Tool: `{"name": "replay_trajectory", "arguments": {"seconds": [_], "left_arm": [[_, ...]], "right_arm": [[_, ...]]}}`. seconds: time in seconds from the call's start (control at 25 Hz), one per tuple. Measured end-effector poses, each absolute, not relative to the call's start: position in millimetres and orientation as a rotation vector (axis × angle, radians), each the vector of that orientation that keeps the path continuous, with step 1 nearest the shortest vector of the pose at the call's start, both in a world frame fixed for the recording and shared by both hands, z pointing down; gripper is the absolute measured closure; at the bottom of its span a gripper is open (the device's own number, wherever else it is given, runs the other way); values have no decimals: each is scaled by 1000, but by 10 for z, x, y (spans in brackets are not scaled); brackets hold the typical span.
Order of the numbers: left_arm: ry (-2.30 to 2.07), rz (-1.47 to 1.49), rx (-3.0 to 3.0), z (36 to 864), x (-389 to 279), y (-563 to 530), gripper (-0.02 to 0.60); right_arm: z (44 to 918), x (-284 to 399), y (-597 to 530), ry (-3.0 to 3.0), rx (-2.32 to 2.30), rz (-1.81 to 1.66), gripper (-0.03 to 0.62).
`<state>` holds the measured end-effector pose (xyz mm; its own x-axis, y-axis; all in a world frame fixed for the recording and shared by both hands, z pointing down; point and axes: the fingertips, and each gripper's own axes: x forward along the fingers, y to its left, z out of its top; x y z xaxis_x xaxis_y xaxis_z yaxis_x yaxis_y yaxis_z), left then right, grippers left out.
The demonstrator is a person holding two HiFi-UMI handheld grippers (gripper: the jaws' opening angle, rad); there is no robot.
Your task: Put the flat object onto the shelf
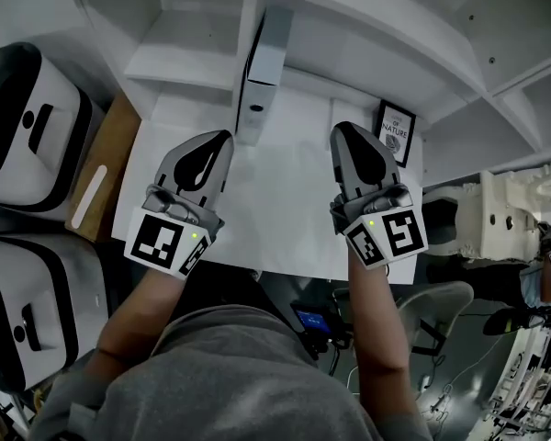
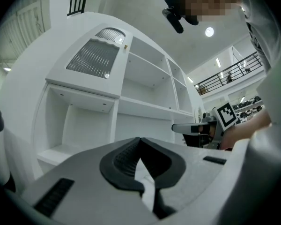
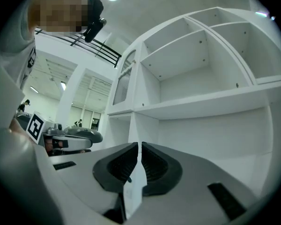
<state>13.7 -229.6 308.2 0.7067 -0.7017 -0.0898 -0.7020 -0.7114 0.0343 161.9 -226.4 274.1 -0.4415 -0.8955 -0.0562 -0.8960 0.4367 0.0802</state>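
Note:
A flat black-framed picture [image 1: 397, 131] printed NATURE leans at the back right of the white desktop [image 1: 275, 214]. An upright white file box [image 1: 260, 72] stands in the middle of the white shelf unit [image 1: 376, 35]. My left gripper [image 1: 222, 138] and right gripper [image 1: 342, 129] hover side by side over the desktop, pointing level at the shelves. The left gripper [image 2: 139, 142] has its pads together. So does the right gripper [image 3: 138, 146]. Only white shows through the slits, and I make out nothing held. The picture is just right of the right gripper's tip, apart from it.
The open shelf compartments [image 2: 145, 83] [image 3: 196, 74] are bare. Two white-and-black cases [image 1: 28, 127] [image 1: 28, 310] and a wooden board [image 1: 101, 168] are on the left. A chair [image 1: 441, 310] and white equipment [image 1: 496, 214] are on the right, past the desk's front edge.

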Motion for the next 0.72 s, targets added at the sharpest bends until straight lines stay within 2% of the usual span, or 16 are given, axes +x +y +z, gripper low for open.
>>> {"name": "replay_trajectory", "arguments": {"seconds": [0.4,0.72], "left_arm": [[1140,144,-2911,3011,245,-2127,575],[1147,136,-2896,2962,198,-2098,575]], "right_arm": [[2398,2099,-1875,2559,-1747,224,547],[2293,2587,-1476,2371,-1810,133,549]]}}
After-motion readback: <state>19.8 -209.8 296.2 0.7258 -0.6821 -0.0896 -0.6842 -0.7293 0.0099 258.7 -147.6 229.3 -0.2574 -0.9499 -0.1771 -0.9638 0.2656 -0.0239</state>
